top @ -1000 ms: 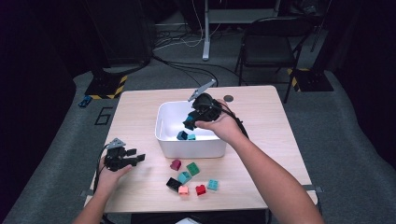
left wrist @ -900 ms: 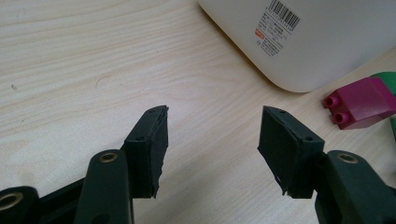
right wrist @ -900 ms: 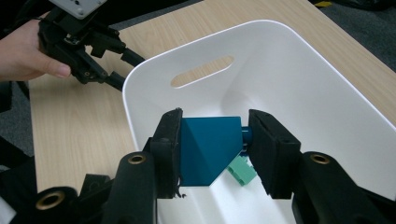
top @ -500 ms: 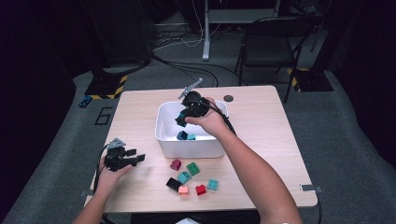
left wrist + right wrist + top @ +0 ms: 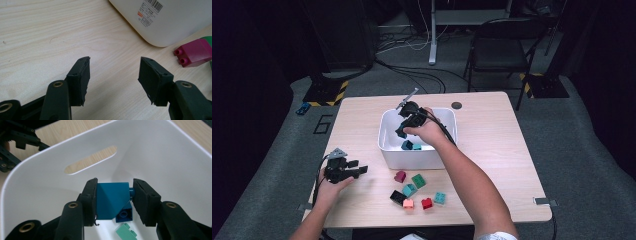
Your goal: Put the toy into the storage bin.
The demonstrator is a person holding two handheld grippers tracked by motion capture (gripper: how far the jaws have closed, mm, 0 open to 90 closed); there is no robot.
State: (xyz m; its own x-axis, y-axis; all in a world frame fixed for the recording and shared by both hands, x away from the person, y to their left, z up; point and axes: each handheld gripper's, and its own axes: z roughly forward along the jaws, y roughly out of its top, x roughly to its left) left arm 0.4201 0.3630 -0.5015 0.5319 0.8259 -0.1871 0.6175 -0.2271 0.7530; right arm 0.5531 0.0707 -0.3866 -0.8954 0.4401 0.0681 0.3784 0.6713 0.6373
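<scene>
A white bin [image 5: 384,145] stands mid-table. My right gripper [image 5: 401,132] dips into its left side, shut on a blue sloped brick [image 5: 111,200]; both jaws press its sides in the right gripper view [image 5: 113,195]. Below it on the bin floor lie another blue brick [image 5: 406,145] and a teal brick [image 5: 417,147], the latter shown mint green in the right gripper view [image 5: 126,231]. My left gripper [image 5: 361,170] rests on the table at the front left, open and holding nothing [image 5: 113,72]. It points toward the bin wall [image 5: 175,22] and a maroon brick [image 5: 195,51].
Several loose bricks lie in front of the bin: maroon [image 5: 400,176], green [image 5: 418,180], teal [image 5: 409,190], black [image 5: 397,197], salmon [image 5: 408,203], red [image 5: 427,203]. A dark round spot [image 5: 456,105] marks the table behind the bin. A chair [image 5: 502,45] stands beyond the table.
My right gripper has moved left and lower inside the bin with the blue brick. The left gripper has stayed where it was.
</scene>
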